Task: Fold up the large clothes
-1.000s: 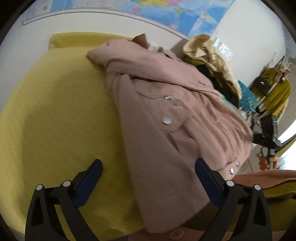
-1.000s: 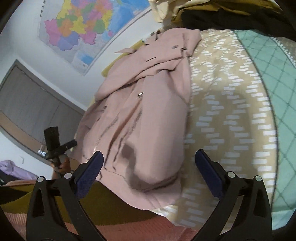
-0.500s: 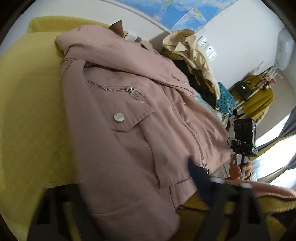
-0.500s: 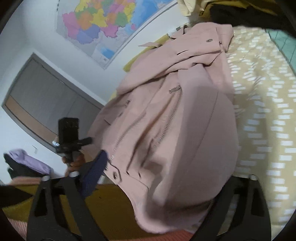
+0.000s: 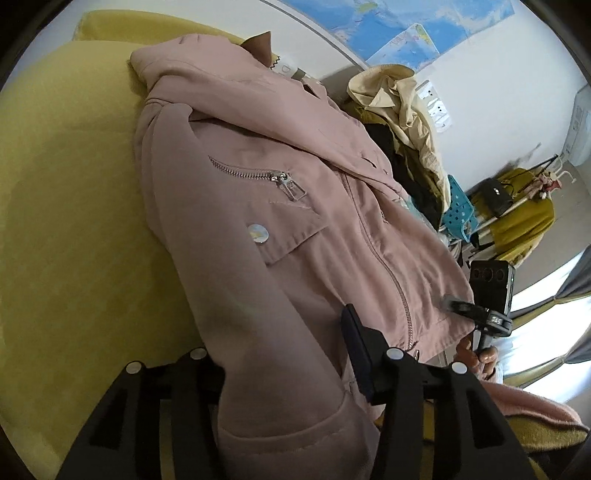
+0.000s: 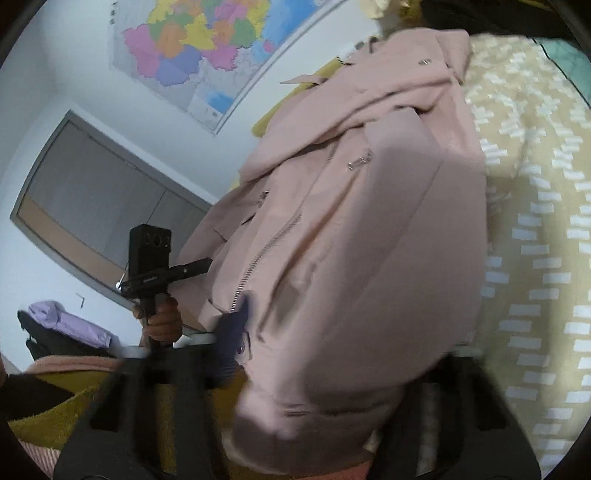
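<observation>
Yellow bedspread (image 5: 74, 221) lies bare beside pink jacket (image 5: 258, 229) hem.

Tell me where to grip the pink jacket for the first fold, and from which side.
Grip the pink jacket at its near hem corners, coming from the bed's near edge. The hem hangs toward both grippers; left gripper and right gripper are closing with its fabric between them.

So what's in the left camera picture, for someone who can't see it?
A pink jacket lies on a yellow bed, its near cuff between the closing fingers of the left claw. Behind it is a pile of clothes, with a map on the wall.
</observation>
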Demonstrator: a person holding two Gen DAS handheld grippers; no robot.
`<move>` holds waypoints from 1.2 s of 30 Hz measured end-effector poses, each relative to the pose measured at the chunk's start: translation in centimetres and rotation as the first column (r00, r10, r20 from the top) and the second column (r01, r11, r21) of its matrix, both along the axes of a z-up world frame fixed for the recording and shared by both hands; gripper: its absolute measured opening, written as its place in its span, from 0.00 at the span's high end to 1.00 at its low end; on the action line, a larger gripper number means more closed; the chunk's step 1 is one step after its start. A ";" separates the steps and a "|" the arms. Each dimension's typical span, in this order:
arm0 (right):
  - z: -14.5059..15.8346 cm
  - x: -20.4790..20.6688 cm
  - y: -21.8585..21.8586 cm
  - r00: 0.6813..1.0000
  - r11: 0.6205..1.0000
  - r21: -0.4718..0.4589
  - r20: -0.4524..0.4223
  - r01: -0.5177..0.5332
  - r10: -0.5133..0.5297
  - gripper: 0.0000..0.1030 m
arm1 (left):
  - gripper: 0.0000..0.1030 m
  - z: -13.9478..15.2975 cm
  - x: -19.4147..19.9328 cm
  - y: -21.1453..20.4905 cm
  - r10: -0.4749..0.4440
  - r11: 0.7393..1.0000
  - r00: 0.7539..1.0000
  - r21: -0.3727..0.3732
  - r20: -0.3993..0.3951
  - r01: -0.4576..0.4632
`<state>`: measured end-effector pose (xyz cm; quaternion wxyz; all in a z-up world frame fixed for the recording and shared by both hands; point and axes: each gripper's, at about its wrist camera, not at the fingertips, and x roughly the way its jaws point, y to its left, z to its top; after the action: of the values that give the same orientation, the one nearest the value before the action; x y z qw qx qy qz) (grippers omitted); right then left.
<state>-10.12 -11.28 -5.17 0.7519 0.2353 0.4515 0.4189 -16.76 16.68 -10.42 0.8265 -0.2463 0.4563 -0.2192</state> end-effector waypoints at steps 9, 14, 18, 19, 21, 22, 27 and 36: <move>4.0 -1.9 -1.2 0.995 0.990 0.138 0.095 0.027 -0.040 0.90 | 0.98 3.5 -2.6 2.2 0.110 0.992 0.988 -0.076 0.105 -0.103; 6.6 -4.1 -1.1 0.989 0.979 0.203 0.150 -0.013 -0.018 0.90 | 0.99 6.5 -5.1 3.4 0.122 0.990 0.975 -0.089 0.186 -0.107; 7.7 -4.9 -1.6 0.986 0.973 0.231 0.168 -0.022 -0.018 0.90 | 0.98 7.0 -6.3 4.4 0.134 0.984 0.968 -0.148 0.213 -0.104; 7.6 -4.6 -1.7 0.988 0.973 0.231 0.154 -0.014 -0.022 0.90 | 0.98 6.9 -6.1 4.7 0.135 0.981 0.969 -0.163 0.207 -0.102; 7.1 -3.8 -2.0 0.992 0.972 0.234 0.121 0.006 -0.035 0.90 | 0.98 6.8 -5.4 4.7 0.138 0.981 0.971 -0.162 0.197 -0.106; 7.1 -3.4 -1.9 0.993 0.973 0.229 0.112 0.016 -0.042 0.90 | 0.98 6.9 -5.0 4.6 0.135 0.982 0.972 -0.157 0.192 -0.106; 8.2 -1.1 -2.3 0.992 0.968 0.245 0.100 0.050 -0.076 0.90 | 0.98 8.2 -2.9 4.6 0.146 0.983 0.971 -0.135 0.191 -0.121; 11.2 6.1 -1.9 0.989 0.966 0.242 0.092 0.092 -0.118 0.89 | 0.98 12.3 3.5 5.6 0.147 0.988 0.971 -0.078 0.191 -0.134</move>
<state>-4.01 -13.19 6.00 0.7622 0.3247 0.3449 0.4412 -13.25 22.31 1.88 0.8724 -0.2819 0.3466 -0.1982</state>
